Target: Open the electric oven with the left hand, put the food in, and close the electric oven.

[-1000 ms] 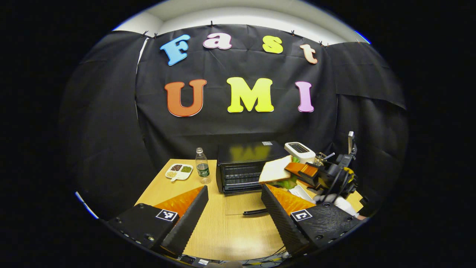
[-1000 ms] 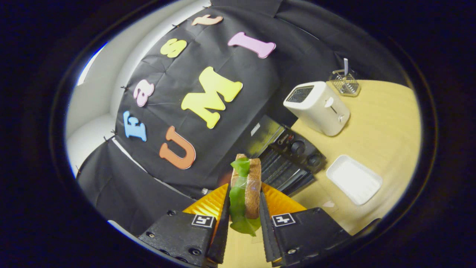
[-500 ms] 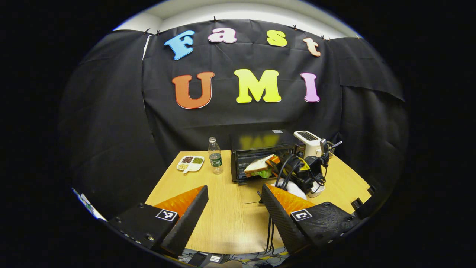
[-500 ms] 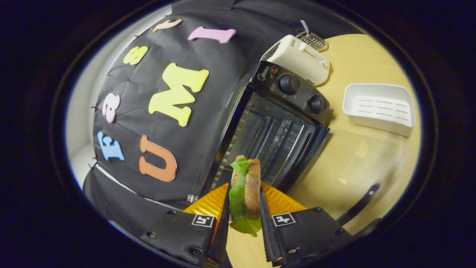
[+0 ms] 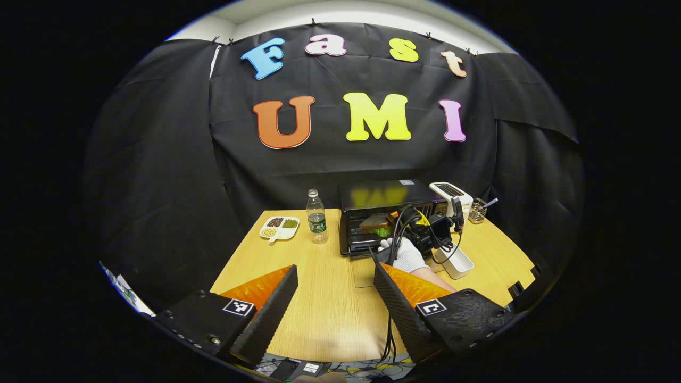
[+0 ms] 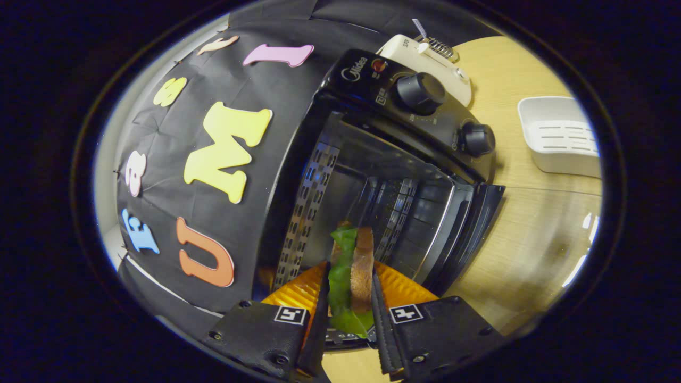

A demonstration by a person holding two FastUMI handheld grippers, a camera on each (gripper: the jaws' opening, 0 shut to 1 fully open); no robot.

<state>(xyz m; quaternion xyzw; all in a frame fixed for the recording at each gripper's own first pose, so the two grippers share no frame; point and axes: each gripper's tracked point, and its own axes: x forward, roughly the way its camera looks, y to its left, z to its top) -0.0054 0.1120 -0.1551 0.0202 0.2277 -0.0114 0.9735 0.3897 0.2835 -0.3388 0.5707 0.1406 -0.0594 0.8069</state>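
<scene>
Loading step. The right gripper [image 6: 348, 319], clenched on the sandwich [image 6: 351, 266], holds it at the open oven [image 6: 383, 175] mouth. The left gripper [image 5: 335, 298] hangs released over the bench [image 5: 324, 314]. Next: set it on the rack, release, withdraw.

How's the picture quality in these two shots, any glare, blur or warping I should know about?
Left gripper view: sharp, strong fisheye bend on the table edge; the glossy oven top mirrors yellow from the wall. Right gripper view: tilted, bright glare patch on the table at far right, oven interior dim, sandwich in the right gripper crisp.
</scene>
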